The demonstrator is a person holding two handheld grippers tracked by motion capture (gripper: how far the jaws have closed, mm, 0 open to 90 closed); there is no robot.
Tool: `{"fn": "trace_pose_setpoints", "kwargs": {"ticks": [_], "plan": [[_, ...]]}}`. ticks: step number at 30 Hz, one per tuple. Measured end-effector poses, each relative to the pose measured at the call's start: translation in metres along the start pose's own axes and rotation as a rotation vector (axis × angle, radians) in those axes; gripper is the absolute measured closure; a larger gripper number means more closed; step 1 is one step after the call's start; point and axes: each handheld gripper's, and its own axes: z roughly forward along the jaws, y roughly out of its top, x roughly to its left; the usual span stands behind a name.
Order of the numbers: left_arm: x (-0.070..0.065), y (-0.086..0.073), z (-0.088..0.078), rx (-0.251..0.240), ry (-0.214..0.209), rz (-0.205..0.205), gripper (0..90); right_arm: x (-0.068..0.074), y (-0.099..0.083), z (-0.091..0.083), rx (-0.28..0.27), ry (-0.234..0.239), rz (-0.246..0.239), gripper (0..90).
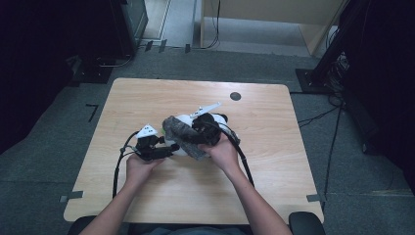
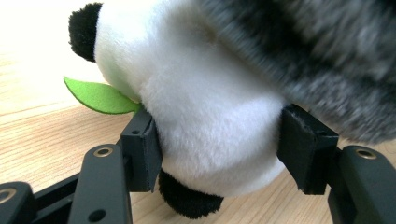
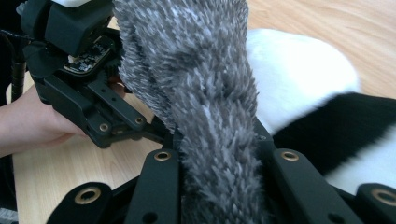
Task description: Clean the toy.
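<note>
A black-and-white panda plush (image 1: 184, 119) lies near the middle of the wooden table (image 1: 254, 171). A grey furry cloth (image 1: 182, 137) is draped across it. My left gripper (image 1: 171, 148) comes in from the left, and its pads (image 2: 144, 149) press on both sides of the panda's white body (image 2: 210, 116), by a green felt leaf (image 2: 100, 95). My right gripper (image 3: 217, 144) is shut on the grey cloth (image 3: 201, 93), which rises between its jaws and over the panda (image 3: 299, 70). The left gripper (image 3: 93, 93) sits close behind the cloth, with the person's hand (image 3: 32, 121) on it.
A small dark round cap (image 1: 235, 96) is set in the table near its far edge. Gripper cables (image 1: 117, 171) trail back over the near edge. Dark equipment (image 1: 129, 24) and a stand base (image 1: 313, 78) are on the carpet beyond the table.
</note>
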Motion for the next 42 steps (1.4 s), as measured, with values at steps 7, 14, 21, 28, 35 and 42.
{"fn": "trace_pose_setpoints", "kwargs": {"ticks": [7, 14, 21, 28, 35, 42], "plan": [[-0.001, 0.0, 0.001, 0.0, 0.004, 0.006, 35.5, -0.012, -0.008, -0.025, -0.032, -0.034, 0.017, 73.1], [0.001, -0.001, 0.001, 0.003, -0.003, 0.004, 34.4, -0.022, -0.018, -0.054, -0.082, -0.071, 0.04, 72.7], [0.0, -0.001, 0.001, 0.004, -0.004, 0.005, 34.3, -0.034, -0.03, -0.078, -0.107, -0.122, 0.063, 72.8], [0.001, -0.001, 0.001, 0.003, -0.004, 0.006, 34.2, -0.049, -0.045, -0.092, -0.121, -0.155, 0.109, 72.7], [0.001, -0.001, 0.001, 0.005, -0.004, 0.003, 34.2, -0.042, -0.038, -0.096, -0.15, -0.097, 0.128, 73.5], [0.001, -0.001, 0.001, 0.006, -0.004, 0.003, 34.2, -0.019, -0.013, -0.066, -0.123, -0.027, 0.066, 73.3]]}}
